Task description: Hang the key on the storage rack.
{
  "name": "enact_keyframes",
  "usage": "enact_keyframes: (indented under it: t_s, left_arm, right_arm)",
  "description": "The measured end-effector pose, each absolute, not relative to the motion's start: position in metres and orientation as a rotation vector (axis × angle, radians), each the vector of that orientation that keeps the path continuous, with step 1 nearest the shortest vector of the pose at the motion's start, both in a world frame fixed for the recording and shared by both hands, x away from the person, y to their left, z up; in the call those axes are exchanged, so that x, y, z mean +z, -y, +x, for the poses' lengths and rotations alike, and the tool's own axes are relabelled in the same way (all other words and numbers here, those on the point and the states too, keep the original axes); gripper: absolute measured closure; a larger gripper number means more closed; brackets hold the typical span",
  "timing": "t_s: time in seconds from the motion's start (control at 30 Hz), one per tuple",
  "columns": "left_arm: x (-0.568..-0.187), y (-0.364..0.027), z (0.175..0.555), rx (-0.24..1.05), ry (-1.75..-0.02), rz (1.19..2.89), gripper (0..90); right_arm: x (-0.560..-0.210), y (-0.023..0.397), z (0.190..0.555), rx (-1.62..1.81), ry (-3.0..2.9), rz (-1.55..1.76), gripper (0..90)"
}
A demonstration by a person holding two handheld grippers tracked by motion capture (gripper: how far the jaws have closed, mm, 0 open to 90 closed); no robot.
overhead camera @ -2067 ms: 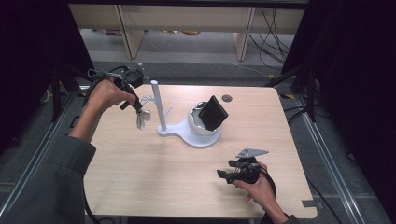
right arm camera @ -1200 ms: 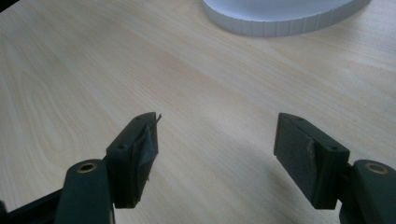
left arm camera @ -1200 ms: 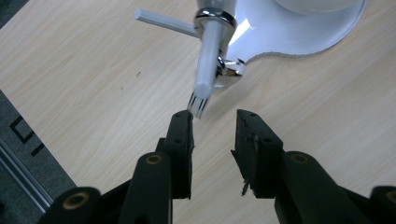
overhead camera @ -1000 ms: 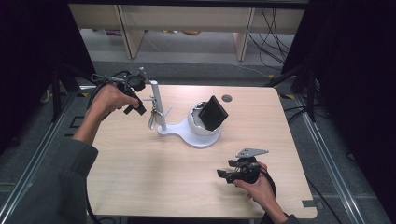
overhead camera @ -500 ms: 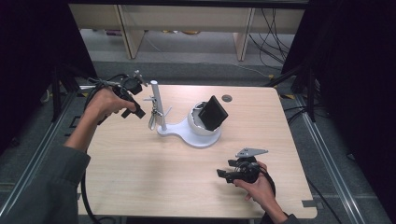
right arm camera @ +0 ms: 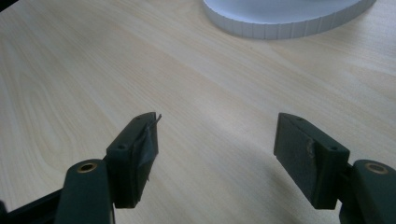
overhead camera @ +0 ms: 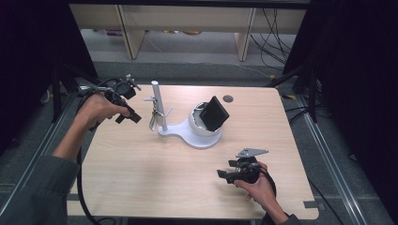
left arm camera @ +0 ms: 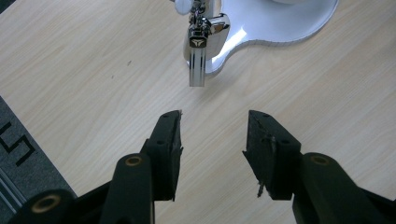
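Left claw (overhead camera: pixel 133 117) hovers spread near the tabletop's (overhead camera: pixel 141 187) far left corner, facing the metal keyring (left arm camera: pixel 200 49); right claw (overhead camera: pixel 224 175) rests spread near the front edge.

Light wood table (overhead camera: pixel 141 187) with a round cable hole (overhead camera: pixel 228 99) near the far edge. Grey floor (overhead camera: pixel 187 51) beyond, pale wooden shelf legs (overhead camera: pixel 242 33) and black cables (overhead camera: pixel 274 28) on it. Dark curtains (overhead camera: pixel 352 70) both sides. Metal rails (overhead camera: pixel 335 168) flank the table.
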State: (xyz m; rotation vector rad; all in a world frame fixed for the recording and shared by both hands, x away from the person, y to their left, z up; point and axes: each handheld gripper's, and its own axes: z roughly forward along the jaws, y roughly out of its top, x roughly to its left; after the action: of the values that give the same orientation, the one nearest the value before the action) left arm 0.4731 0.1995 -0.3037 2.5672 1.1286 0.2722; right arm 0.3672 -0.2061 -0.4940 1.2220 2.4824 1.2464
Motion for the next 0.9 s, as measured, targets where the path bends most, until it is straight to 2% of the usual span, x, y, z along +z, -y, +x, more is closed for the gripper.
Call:
enact_keyframes:
  t_s: [0.3, 0.57, 0.9]
  left_arm:
    - [-0.312, -0.203, 0.458, 0.262, -1.114, 2.572, 49.2]
    - [-0.318, -0.208, 0.449, 0.263, -1.145, 2.557, 37.0]
    - [-0.328, -0.205, 0.437, 0.240, -1.127, 2.563, 32.5]
  right_arm:
    - [-0.494, 0.205, 0.368, 1.241, -2.486, 1.241, 31.5]
    - [-0.495, 0.203, 0.368, 1.236, -2.491, 1.230, 31.5]
    - [-0.495, 0.201, 0.369, 1.236, -2.489, 1.231, 31.4]
